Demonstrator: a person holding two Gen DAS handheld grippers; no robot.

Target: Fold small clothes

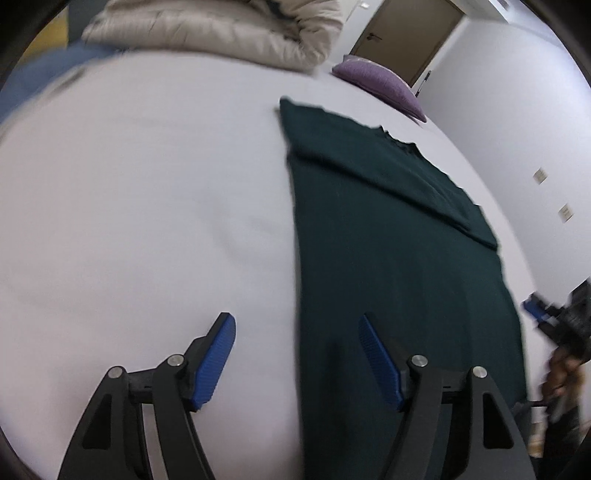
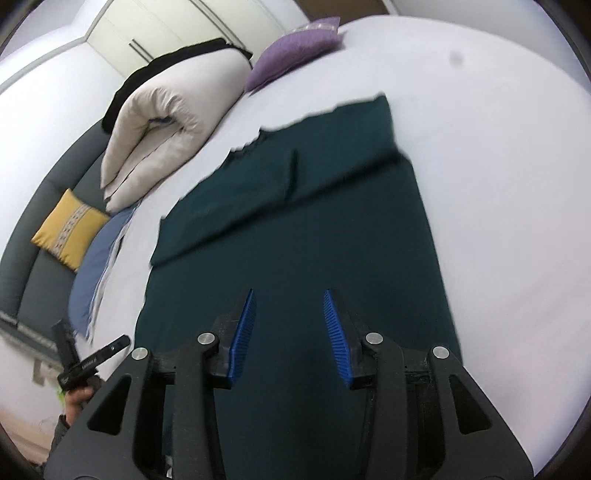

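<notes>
A dark green garment (image 1: 388,240) (image 2: 295,229) lies flat on the white bed (image 1: 147,184) (image 2: 498,147), with a folded-over band across its far end. My left gripper (image 1: 295,321) hovers open above the garment's near left edge; one finger is over the sheet, the other over the cloth. Nothing is pinched between its blue pads. My right gripper (image 2: 289,295) hangs open above the near middle of the garment, its pads apart and empty. Each view catches the other hand-held gripper at its edge: the right one (image 1: 554,321) and the left one (image 2: 85,358).
A folded beige duvet (image 1: 221,26) (image 2: 166,122) and a purple cushion (image 1: 380,83) (image 2: 295,48) lie at the far end of the bed. A blue cloth (image 2: 96,266) and a yellow cushion (image 2: 70,229) sit by the grey headboard (image 2: 37,258). A brown door (image 1: 406,37) stands beyond.
</notes>
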